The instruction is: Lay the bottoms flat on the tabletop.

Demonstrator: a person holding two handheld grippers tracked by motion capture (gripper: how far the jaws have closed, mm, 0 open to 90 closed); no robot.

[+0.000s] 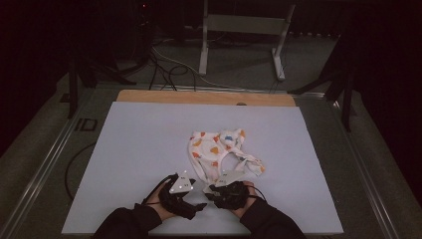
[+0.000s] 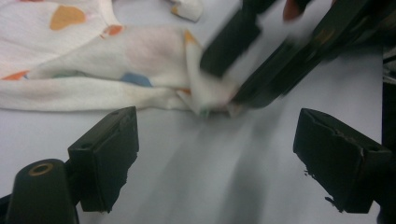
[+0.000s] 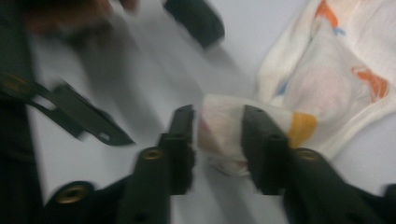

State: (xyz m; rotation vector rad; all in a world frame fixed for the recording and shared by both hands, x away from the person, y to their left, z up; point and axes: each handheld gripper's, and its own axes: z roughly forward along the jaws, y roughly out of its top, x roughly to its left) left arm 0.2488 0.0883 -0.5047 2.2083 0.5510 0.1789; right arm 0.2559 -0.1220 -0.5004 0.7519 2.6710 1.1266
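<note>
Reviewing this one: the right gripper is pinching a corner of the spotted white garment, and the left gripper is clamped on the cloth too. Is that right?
Not quite. The left gripper is open above bare table, as the left gripper view shows. The right gripper does have a corner of the spotted white garment between its jaws.

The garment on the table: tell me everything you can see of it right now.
The garment is a small white knit piece, soft and thin, printed with orange, yellow and blue patches. It lies crumpled, partly folded over itself, on the white sheet near the table's middle, just beyond both grippers. Its near corner is bunched between the jaws of the right gripper, which pinch it. The left gripper is open just short of its edge, not touching it.
</note>
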